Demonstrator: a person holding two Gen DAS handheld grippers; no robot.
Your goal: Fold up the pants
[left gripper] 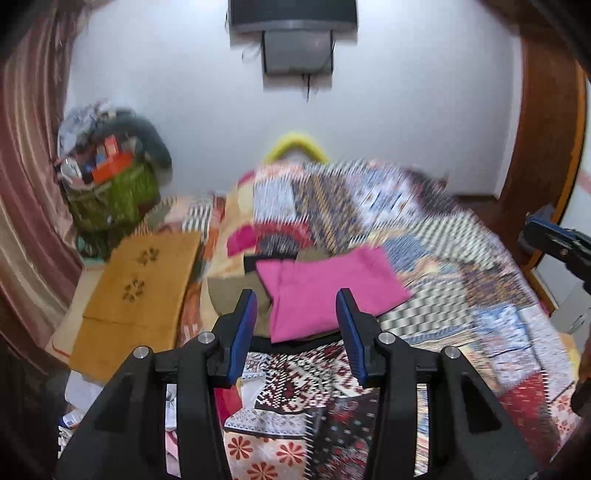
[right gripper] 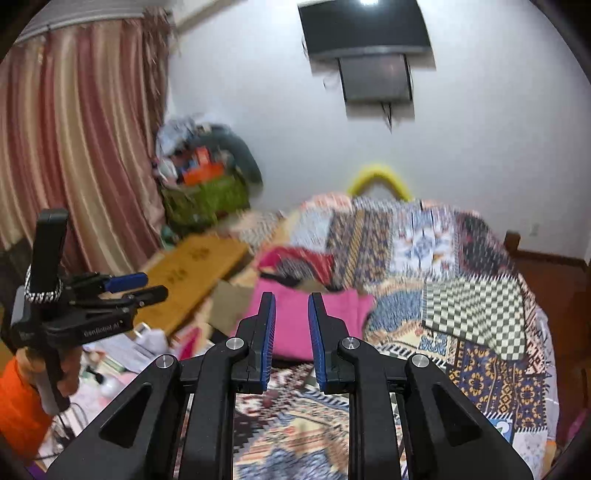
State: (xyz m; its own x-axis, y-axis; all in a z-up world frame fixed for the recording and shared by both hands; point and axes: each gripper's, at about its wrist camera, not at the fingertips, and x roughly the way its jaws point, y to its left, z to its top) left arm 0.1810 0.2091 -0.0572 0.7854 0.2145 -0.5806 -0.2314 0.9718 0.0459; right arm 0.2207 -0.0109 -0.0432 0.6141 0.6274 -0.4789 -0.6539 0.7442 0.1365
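Note:
Folded pink pants [left gripper: 325,288] lie flat on the patchwork bedspread [left gripper: 443,258], on top of an olive-brown garment [left gripper: 229,291]. My left gripper [left gripper: 297,295] is open and empty, raised above the bed just short of the pants. In the right wrist view the pants [right gripper: 295,317] lie just beyond my right gripper [right gripper: 291,299], which is open and empty with a narrower gap. The left gripper [right gripper: 147,286] shows at the left of that view, held in a hand. The right gripper's tip shows at the right edge of the left wrist view [left gripper: 554,243].
A folded red and dark patterned cloth [left gripper: 273,236] lies behind the pants. An orange-brown board [left gripper: 140,295] leans at the bed's left side. A green basket [left gripper: 114,195] of clutter stands by the striped curtain [left gripper: 26,184]. A TV [left gripper: 291,14] hangs on the wall.

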